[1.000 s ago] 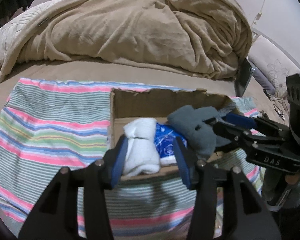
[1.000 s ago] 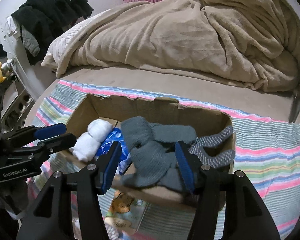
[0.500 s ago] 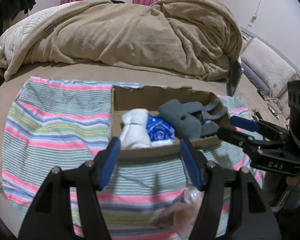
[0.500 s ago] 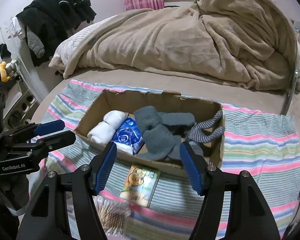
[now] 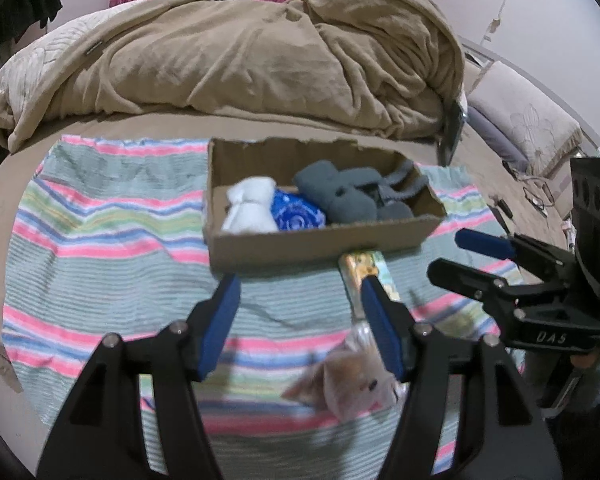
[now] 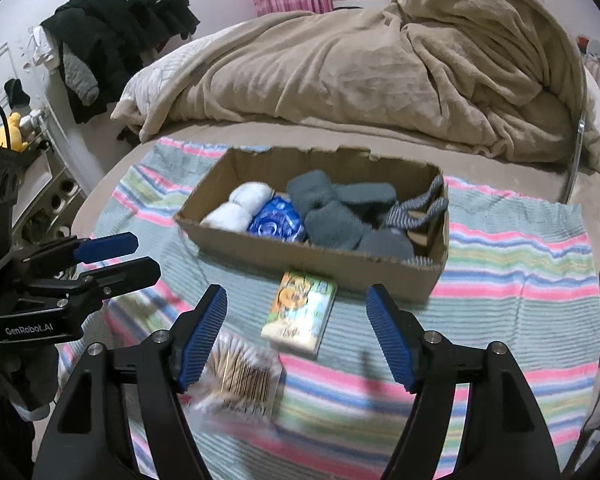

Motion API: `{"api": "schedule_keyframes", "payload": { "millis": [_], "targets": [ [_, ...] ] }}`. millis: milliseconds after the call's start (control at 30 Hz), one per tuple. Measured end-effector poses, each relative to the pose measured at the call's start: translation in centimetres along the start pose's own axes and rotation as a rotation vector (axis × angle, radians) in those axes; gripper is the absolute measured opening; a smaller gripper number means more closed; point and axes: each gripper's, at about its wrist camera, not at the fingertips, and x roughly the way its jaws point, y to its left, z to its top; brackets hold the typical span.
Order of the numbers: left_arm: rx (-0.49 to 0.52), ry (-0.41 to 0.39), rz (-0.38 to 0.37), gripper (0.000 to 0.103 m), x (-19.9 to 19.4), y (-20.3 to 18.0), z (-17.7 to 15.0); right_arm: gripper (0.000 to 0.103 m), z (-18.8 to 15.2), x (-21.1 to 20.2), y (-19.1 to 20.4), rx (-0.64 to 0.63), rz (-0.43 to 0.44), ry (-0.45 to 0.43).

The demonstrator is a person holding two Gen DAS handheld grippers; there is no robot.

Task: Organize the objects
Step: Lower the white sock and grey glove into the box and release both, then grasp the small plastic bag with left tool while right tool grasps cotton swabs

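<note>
While both grippers were held above the near part of the striped towel [image 6: 520, 264], nothing was carried between either pair of jaws. The left gripper [image 5: 300, 320] was seen with its blue pads spread wide, over bare towel just in front of the cardboard box [image 5: 320, 242]. The right gripper [image 6: 296, 332] was likewise spread wide and empty, its pads standing to either side of a small illustrated packet [image 6: 300, 312] lying flat on the towel, not touching it.

The box was set on the towel toward the far side, on the bed [image 6: 260, 136]. Inside it, from left to right, a rolled white cloth [image 6: 240, 208], a blue patterned pack [image 6: 276, 222], a heap of grey socks [image 6: 332, 216] and a grey striped sock [image 6: 424, 210] draped against the right wall were noted. The packet was recorded just beside the near wall of the box.

Nearer still, a clear bag of cotton swabs [image 6: 244, 376] was seen on the towel, at the left pad of the right gripper; contact could not be told. In the left wrist view the bag appeared blurred behind the right pad.

A rumpled tan blanket [image 5: 240, 52] was heaped across the far part of the bed. Dark clothes [image 6: 120, 28] were hung at the far left.
</note>
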Motion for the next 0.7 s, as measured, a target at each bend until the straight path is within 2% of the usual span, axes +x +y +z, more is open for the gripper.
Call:
{"api": "schedule_keyframes", "payload": {
  "millis": [267,700],
  "targets": [
    [-0.025,0.03,-0.018,0.064,-0.3,-0.2,-2.1,0.075,-3.0,0.5,1.0,-0.017,0.002,0.066],
    [-0.056,0.06,-0.003,0.064,-0.9,0.6,-4.7,0.075,-6.1,0.7,4.5,-0.07,0.085,0.131]
  ]
}}
